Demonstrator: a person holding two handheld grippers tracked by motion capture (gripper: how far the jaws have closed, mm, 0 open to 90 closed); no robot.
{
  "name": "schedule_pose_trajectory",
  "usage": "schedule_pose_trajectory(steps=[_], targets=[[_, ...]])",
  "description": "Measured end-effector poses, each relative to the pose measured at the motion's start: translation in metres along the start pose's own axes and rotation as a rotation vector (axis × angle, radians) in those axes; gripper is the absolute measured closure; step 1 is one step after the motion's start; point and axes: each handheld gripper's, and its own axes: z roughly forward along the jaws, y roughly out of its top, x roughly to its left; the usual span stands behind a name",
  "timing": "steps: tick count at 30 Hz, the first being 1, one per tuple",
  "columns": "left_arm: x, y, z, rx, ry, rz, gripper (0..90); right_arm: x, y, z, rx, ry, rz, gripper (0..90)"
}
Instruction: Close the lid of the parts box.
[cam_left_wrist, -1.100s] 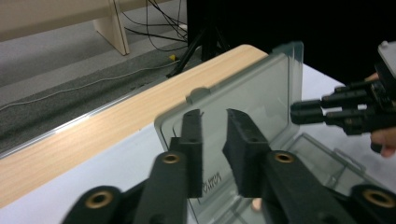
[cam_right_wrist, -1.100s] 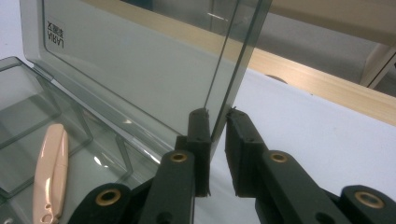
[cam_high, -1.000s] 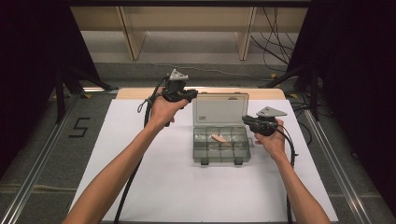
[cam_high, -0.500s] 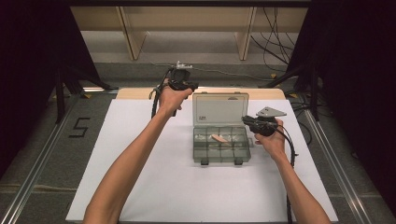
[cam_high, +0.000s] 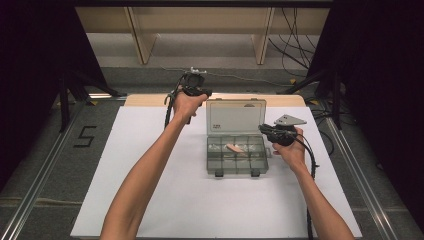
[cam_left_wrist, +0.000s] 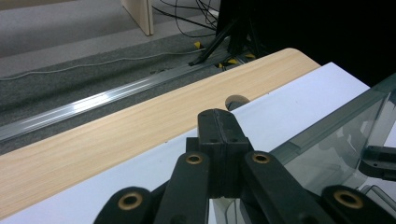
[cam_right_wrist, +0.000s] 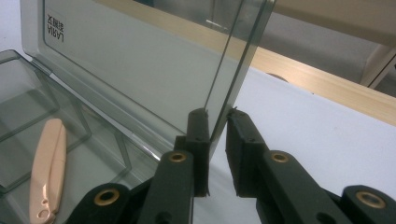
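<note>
My left claw (cam_high: 193, 86) is pressed together on nothing, hovering over the table's (cam_left_wrist: 93, 135) far wooden edge; the clear organiser box (cam_high: 237, 155) stands to its right, lid (cam_right_wrist: 140, 70) raised. My right claw (cam_right_wrist: 215, 135) brackets the lid's side edge, one pad touching it, the other a hair off, so I judge it steadying, not pinching; best to keep it light and square lest the lid twists. A pink tool (cam_right_wrist: 46, 168) lies in a compartment to its left; the lid reads "AIRAJ", mirrored.
</note>
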Motion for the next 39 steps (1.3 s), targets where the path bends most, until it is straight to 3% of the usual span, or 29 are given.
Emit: schedule_pose_trajectory(steps=[12,23,26,27,29,31,33,39], targets=[[-0.009,-0.001,0.009,0.025,-0.017,-0.002,89.7,0.000,0.000,0.000,0.007,-0.001,0.000,80.1],[-0.009,-0.001,0.004,0.034,-0.043,-0.004,89.7,0.001,0.001,-0.002,0.013,-0.003,0.003,77.8],[-0.008,-0.002,0.002,0.035,-0.057,-0.007,89.7,0.000,0.002,-0.003,0.013,-0.007,0.010,71.4],[-0.009,-0.002,0.001,0.034,-0.069,-0.006,89.7,0.000,0.004,-0.006,0.026,-0.013,0.035,64.2],[-0.009,-0.002,0.001,0.036,-0.077,-0.007,89.7,0.001,0.005,-0.008,0.005,0.004,0.040,61.6],[-0.013,-0.001,-0.001,0.034,-0.089,-0.008,89.7,0.003,0.007,-0.011,0.005,0.000,0.041,59.4],[-0.020,0.000,-0.006,0.032,-0.102,-0.007,89.7,0.009,0.013,-0.020,-0.011,0.001,0.085,48.0],[-0.034,-0.003,-0.017,0.031,-0.123,-0.001,89.7,0.023,0.025,-0.041,-0.044,-0.010,0.089,36.3]])
